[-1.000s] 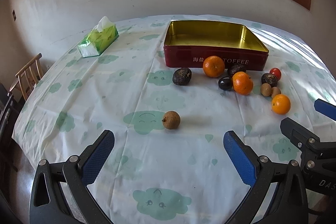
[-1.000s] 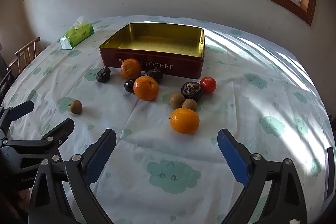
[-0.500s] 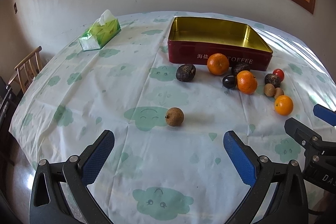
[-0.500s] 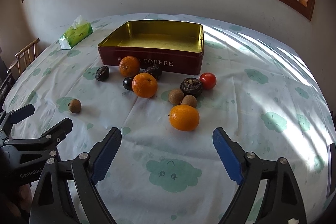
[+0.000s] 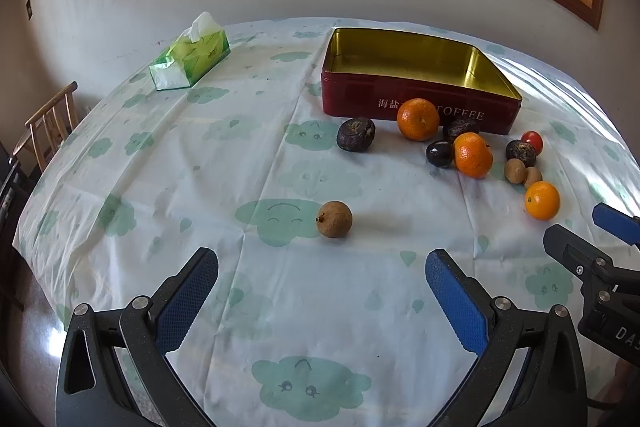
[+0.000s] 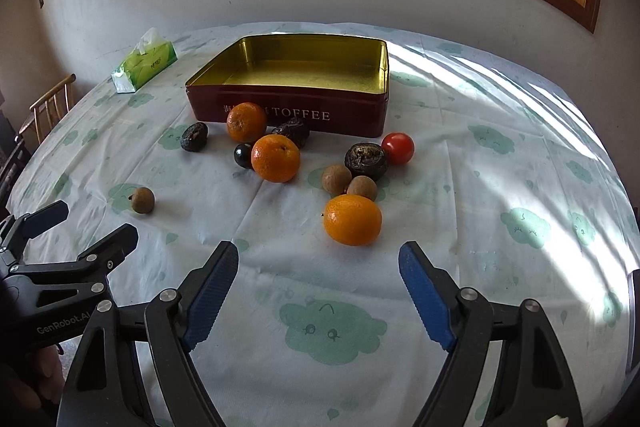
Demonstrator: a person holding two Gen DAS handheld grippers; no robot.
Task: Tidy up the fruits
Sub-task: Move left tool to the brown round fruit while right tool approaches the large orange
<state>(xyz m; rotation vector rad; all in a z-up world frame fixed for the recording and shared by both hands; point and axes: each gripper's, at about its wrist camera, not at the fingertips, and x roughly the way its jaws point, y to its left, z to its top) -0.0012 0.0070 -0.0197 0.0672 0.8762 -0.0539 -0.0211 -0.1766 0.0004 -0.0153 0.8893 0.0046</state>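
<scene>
A red toffee tin [image 5: 420, 107] [image 6: 288, 113], gold inside and holding nothing, stands at the back of the table. In front of it lie three oranges, several dark fruits, a red tomato [image 6: 397, 148] and small brown fruits. One brown fruit [image 5: 334, 219] [image 6: 142, 200] lies alone, just beyond my left gripper [image 5: 322, 271], which is open with nothing between its fingers. My right gripper [image 6: 319, 265] has its jaws closing over bare cloth, a little short of the nearest orange [image 6: 352, 220] [image 5: 542, 200]; nothing is between them.
A green tissue box [image 5: 190, 58] [image 6: 144, 62] sits at the far left of the cloud-print tablecloth [image 5: 160, 163]. A wooden chair [image 5: 50, 125] stands off the table's left edge. A wall with a wood-framed window lies behind.
The right gripper's fingers have drawn closer together. The left gripper's view shifted slightly, so the lone brown fruit sits a little lower in its frame.
</scene>
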